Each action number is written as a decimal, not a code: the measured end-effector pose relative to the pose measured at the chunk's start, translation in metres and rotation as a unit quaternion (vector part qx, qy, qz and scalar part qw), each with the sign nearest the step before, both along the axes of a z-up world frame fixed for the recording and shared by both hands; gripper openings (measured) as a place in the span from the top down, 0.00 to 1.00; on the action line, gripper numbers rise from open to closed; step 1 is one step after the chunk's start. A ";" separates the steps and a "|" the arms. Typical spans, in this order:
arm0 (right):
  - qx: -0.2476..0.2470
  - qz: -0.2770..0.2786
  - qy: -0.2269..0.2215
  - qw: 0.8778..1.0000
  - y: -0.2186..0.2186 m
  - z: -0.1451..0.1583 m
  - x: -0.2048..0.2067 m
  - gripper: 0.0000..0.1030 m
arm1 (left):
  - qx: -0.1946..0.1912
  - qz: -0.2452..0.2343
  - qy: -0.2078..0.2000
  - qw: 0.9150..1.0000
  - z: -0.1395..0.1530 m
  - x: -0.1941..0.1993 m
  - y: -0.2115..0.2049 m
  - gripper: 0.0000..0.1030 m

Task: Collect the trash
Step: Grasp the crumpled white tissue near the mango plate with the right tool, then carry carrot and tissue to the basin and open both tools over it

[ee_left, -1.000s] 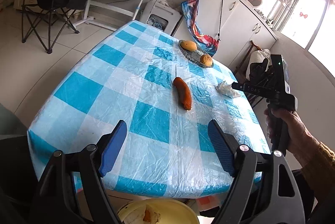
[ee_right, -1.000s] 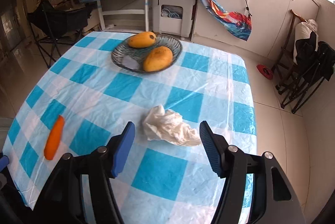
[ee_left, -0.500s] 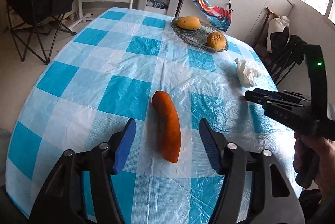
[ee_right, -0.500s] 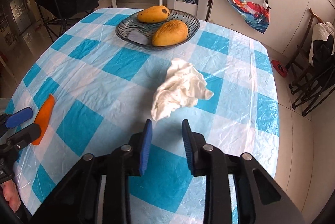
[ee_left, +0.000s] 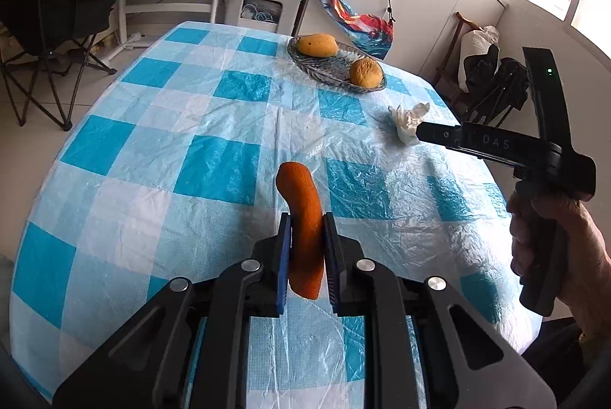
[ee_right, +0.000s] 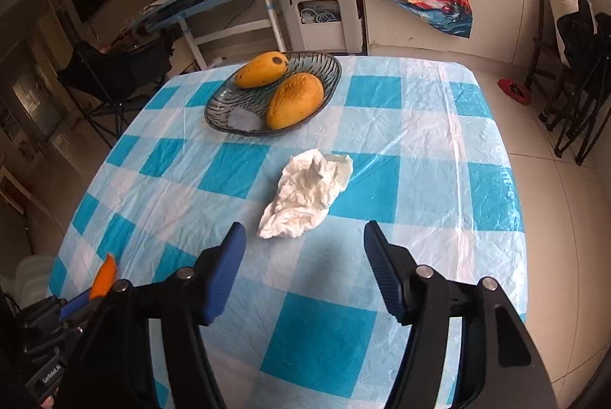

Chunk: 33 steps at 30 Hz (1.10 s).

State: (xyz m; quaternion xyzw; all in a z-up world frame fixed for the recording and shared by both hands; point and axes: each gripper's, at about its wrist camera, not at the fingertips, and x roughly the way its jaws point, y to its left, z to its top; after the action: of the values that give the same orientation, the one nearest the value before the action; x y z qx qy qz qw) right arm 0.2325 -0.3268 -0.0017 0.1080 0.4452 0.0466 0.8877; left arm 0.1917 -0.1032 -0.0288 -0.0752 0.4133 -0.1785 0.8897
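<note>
The left gripper [ee_left: 304,243] is clamped on a curved orange peel [ee_left: 301,218], its far end rising ahead of the blue pads. The right gripper [ee_right: 305,265] hangs with jaws spread wide over the checked tablecloth [ee_right: 412,149]; a crumpled white tissue [ee_right: 307,193] lies just ahead, between its fingers' lines, untouched. Beyond that sits a glass bowl [ee_right: 229,103] holding two mangoes [ee_right: 294,99].
</note>
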 end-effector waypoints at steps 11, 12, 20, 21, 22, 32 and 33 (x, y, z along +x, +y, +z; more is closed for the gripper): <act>-0.054 0.015 0.000 0.998 0.031 -0.012 0.015 0.84 | 0.006 -0.008 0.024 1.000 -0.009 0.008 0.007 0.84; -0.053 0.022 -0.001 0.998 0.033 -0.011 0.013 0.87 | 0.017 -0.010 0.022 1.000 -0.012 0.009 0.003 0.83; 0.010 0.047 -0.024 0.999 0.042 0.013 -0.030 0.89 | 0.011 -0.011 -0.004 1.000 0.000 -0.006 0.010 0.88; 0.017 0.047 -0.029 0.998 0.042 0.017 -0.038 0.89 | 0.004 -0.010 -0.007 1.000 0.004 -0.009 0.014 0.88; 0.026 0.046 -0.034 0.998 0.041 0.022 -0.046 0.89 | 0.000 -0.007 -0.009 1.000 0.008 -0.012 0.017 0.88; 0.108 0.003 -0.055 0.993 0.031 0.029 -0.142 0.89 | 0.001 -0.001 -0.022 1.000 0.034 -0.051 0.032 0.88; 0.109 0.001 -0.058 0.992 0.031 0.030 -0.150 0.89 | 0.002 -0.002 -0.024 1.000 0.036 -0.056 0.033 0.88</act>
State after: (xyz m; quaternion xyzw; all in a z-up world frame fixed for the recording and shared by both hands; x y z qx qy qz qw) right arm 0.0827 -0.2962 0.0283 0.2004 0.3851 0.1021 0.8950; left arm 0.1358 -0.0707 0.0069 -0.0688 0.3924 -0.1812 0.8991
